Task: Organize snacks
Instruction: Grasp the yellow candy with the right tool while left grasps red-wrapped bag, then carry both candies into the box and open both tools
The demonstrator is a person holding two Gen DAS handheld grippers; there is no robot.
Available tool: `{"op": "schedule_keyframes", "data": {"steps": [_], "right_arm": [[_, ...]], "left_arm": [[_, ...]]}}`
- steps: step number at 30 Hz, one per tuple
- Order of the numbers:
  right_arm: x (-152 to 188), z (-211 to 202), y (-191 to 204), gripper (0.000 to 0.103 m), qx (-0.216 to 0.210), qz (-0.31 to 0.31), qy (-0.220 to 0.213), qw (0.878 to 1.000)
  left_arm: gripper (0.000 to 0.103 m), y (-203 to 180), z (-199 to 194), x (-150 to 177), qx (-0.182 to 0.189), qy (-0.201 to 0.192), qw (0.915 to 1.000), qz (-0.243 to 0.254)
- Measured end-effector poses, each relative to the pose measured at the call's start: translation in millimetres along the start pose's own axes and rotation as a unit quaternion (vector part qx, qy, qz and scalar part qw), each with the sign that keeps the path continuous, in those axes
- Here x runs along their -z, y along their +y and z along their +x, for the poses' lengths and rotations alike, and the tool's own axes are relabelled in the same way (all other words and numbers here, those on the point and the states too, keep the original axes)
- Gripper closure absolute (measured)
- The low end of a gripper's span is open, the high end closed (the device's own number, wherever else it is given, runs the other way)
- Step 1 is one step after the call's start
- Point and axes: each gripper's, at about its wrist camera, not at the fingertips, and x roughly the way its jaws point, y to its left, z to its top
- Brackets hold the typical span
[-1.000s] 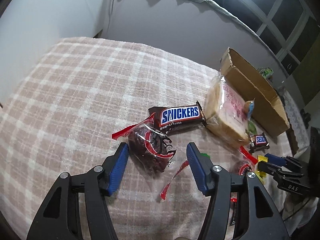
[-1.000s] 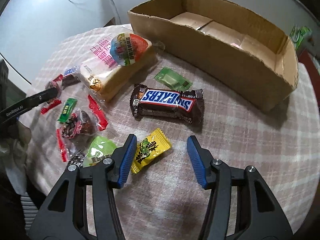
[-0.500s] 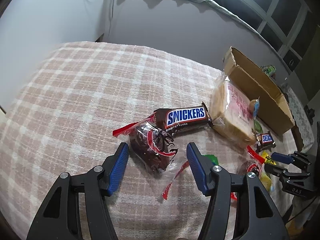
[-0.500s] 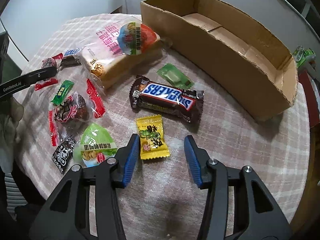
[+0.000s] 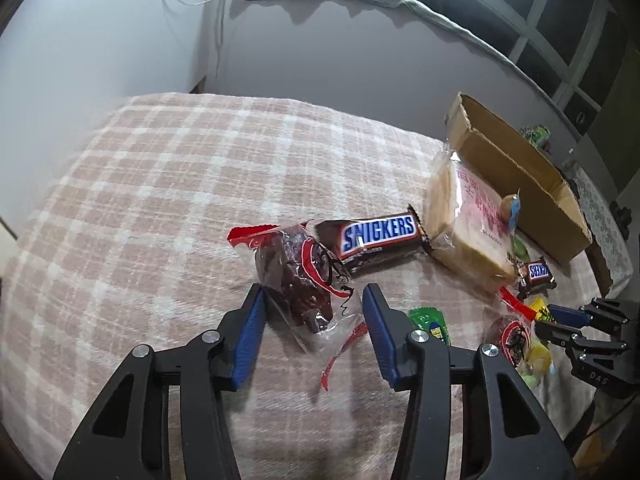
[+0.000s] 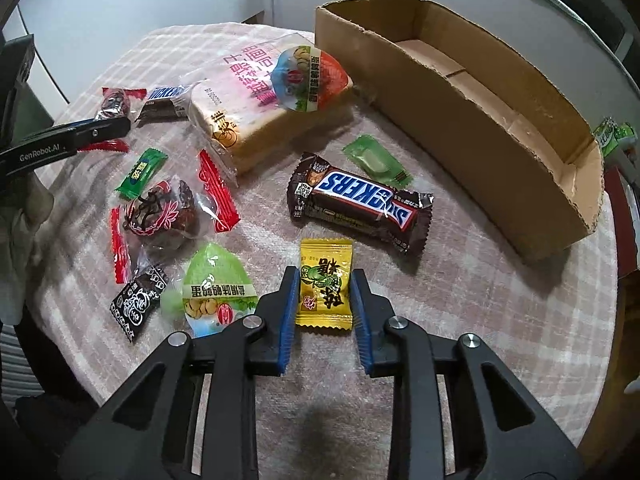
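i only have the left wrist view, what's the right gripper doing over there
Observer: The right gripper straddles a yellow candy lying on the cloth. Its jaws have just been closing, and the pads now sit against the wrapper's sides.
Operator: anything in the box yet
Observer: No, the cardboard box shows only its bare floor inside.
Operator: any small stuff i'm missing
Observer: A small black packet lies beside the round green packet.
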Motion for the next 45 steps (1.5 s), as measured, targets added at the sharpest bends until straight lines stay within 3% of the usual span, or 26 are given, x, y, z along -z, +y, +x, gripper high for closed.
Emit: {"op": "schedule_keyframes", "data": {"steps": [3,7,9,11,14,26,45], "right_arm": [[-0.7,0.0,1.8,0.076,0.002,-0.004,0.001,1.0],[-1.9,1.1,1.7,0.076,-0.001,-0.004,0.0,1.0],[-1.4,1.1,1.2,0.076,-0.003,-0.005,-0.002,1.0],[-0.6,0.4,-0.2,0.077,-0.008,-0.003,-0.003,1.0],[0.1,0.0,-3.5,0.077,-0.016,0.001,-0.005,1.0],[12.3,-13.3,-15.0,0.078,-0.034,0.031,-0.028,0.999],[-7.9,-77.6,-50.8,0.078,-0.008,0.057,-0.107,0.993]], "left_arm": [[0.039,3.8,-2.7,-3.4,-0.019,0.005,0.9997,-0.013],[0.038,4.3,1.5,-11.2,-0.025,0.004,0.9996,-0.015],[0.044,5.2,5.8,-12.4,-0.027,0.005,0.9996,-0.012],[0.065,5.2,10.2,-9.6,-0.027,0.011,0.9996,-0.004],[0.069,5.1,6.9,-4.9,-0.028,0.001,0.9996,0.006],[0.071,-6.8,-23.2,4.9,0.002,-0.027,0.9996,0.013],[0.071,-81.7,-47.4,-43.5,0.077,-0.069,0.9925,0.065]]}}
